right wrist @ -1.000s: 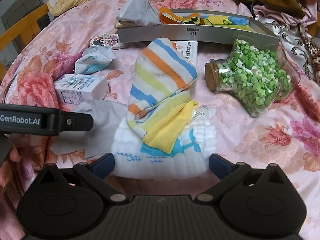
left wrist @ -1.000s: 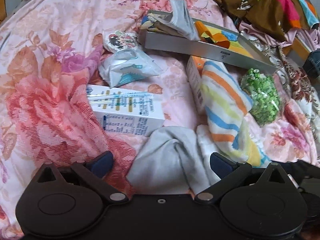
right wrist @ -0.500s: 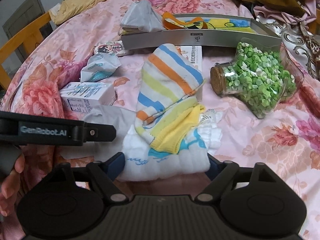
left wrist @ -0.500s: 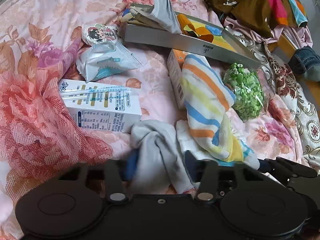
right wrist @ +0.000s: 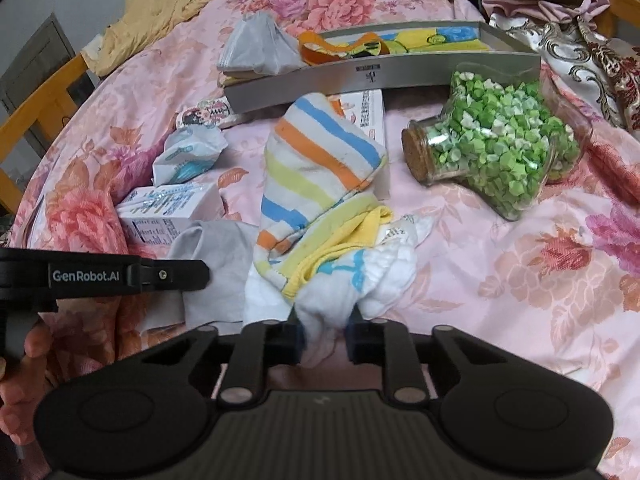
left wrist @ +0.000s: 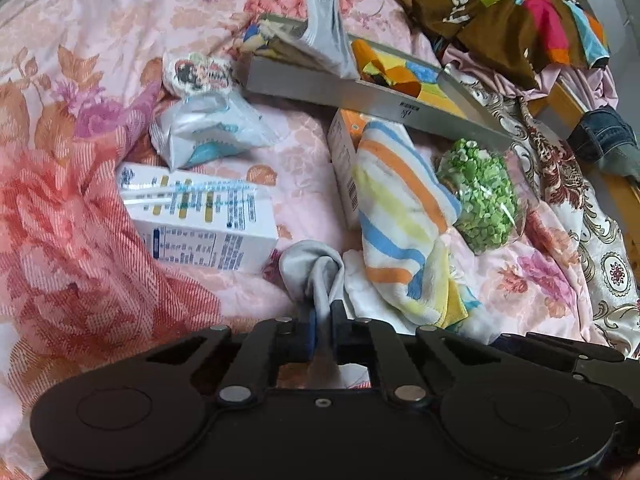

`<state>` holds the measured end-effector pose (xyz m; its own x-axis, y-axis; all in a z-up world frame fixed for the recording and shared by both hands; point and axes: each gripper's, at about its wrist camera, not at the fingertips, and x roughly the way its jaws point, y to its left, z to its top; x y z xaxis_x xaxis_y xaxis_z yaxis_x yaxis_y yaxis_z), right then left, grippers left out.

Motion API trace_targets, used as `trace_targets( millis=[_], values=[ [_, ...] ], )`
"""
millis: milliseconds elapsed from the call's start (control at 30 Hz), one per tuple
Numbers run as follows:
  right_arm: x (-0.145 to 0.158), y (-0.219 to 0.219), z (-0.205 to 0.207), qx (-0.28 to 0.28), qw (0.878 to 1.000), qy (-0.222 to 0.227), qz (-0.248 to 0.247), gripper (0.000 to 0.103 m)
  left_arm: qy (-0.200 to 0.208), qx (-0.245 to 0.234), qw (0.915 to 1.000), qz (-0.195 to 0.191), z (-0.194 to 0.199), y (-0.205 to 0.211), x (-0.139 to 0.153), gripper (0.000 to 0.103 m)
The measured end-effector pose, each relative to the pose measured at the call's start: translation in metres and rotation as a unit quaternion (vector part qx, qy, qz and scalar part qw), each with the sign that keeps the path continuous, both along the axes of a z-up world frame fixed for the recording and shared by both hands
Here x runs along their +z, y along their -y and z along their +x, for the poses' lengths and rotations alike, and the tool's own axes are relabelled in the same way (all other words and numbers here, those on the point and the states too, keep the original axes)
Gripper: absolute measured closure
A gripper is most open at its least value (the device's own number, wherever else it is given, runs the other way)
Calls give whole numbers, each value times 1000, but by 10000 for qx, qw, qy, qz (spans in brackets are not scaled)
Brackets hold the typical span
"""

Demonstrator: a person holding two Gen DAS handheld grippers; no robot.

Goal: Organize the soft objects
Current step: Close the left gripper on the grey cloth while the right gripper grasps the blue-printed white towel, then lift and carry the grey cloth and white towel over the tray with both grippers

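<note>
A crumpled grey cloth (left wrist: 316, 272) lies on the flowered bedspread, and my left gripper (left wrist: 323, 316) is closing tight on its bunched near end. Beside it to the right, a white cloth with blue waves (right wrist: 384, 276) lies partly under a striped towel (right wrist: 316, 168) with a yellow edge. My right gripper (right wrist: 323, 328) is closing on the white cloth's near fold, and its pads press on the fabric. In the right wrist view, the left gripper's fingers (right wrist: 180, 276) reach in from the left over the grey cloth (right wrist: 224, 264).
A grey tray (right wrist: 400, 72) at the back holds a grey mask and colourful fabric. A corked jar of green paper stars (right wrist: 492, 152) lies on the right. A white carton (left wrist: 200, 220), a tissue packet (left wrist: 204, 136) and a box (left wrist: 342, 160) lie nearby. Clothes (left wrist: 520, 20) pile at the back right.
Both grippers went from wide open to closed: the left on the grey cloth, the right on the white cloth. Both cloths have bunched up between the pads.
</note>
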<state>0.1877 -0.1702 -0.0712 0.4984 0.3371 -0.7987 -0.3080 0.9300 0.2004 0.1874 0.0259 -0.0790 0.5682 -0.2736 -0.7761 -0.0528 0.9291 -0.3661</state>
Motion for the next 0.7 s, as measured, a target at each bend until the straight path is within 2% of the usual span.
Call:
trace_targets(
  millis=[133,367,700],
  values=[
    [10,-7,-9,67,9982,439,-401,88,283,-46,9995,151,-4,3,9,98],
    [32,-13,-28,147,9858,1423,-881,88,774,-91,9968,187,-11,6,23,98],
    [52,-15,-43,149,9638,2457,-1028,88,1619,-107,9865,241,-25,10,43,98]
  ],
)
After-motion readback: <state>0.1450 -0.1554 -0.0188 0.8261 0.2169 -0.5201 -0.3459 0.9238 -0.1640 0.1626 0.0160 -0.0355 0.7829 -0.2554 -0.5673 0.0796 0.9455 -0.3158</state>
